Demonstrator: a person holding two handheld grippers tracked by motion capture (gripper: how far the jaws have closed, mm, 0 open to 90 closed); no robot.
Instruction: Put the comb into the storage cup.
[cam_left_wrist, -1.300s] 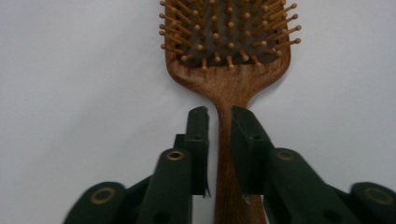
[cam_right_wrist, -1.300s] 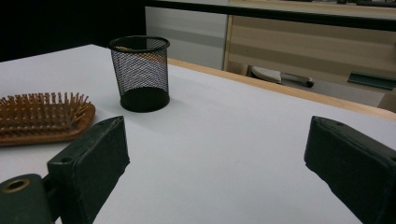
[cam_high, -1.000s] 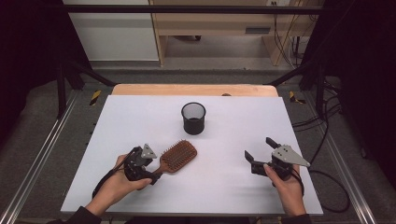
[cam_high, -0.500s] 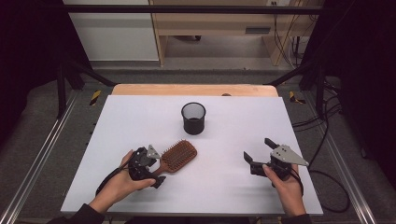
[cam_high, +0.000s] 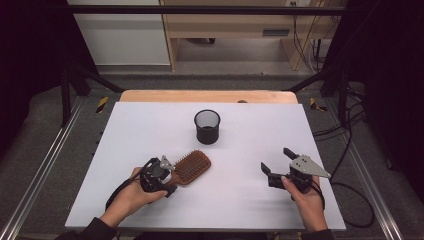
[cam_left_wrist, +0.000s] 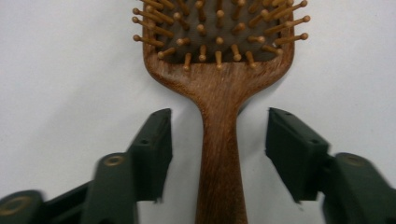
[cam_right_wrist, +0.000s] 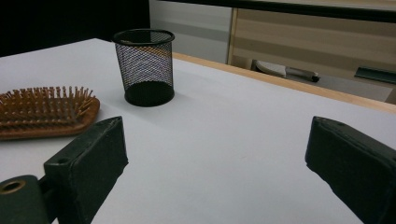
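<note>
The left gripper (cam_high: 167, 175) is down at the near-left part of the white table (cam_high: 125, 145), and its jaws stand spread on either side of the brown wooden paddle hairbrush (cam_high: 191, 166), right at the neck where the handle meets the head. In the left gripper view the handle (cam_left_wrist: 219, 154) runs straight up between the two dark pads, with table showing on both sides, so nothing is pinched yet. This looks like the grasping step: the brush lies flat, bristles up, well in from the near edge, its head pointing toward the table's middle. The next move, I'd say, calls for closing squarely on that narrow handle, then lifting without letting the heavy head swing. Over toward the near-right corner, the right gripper (cam_high: 279, 165) hangs just above the table with its jaws wide apart, holding nothing. The black wire-mesh cup (cam_high: 207, 126) stands upright around the middle of the table, toward the far edge, well apart from the brush. Through the mesh in the right gripper view, the cup (cam_right_wrist: 146, 66) looks empty down to its dark base.
</note>
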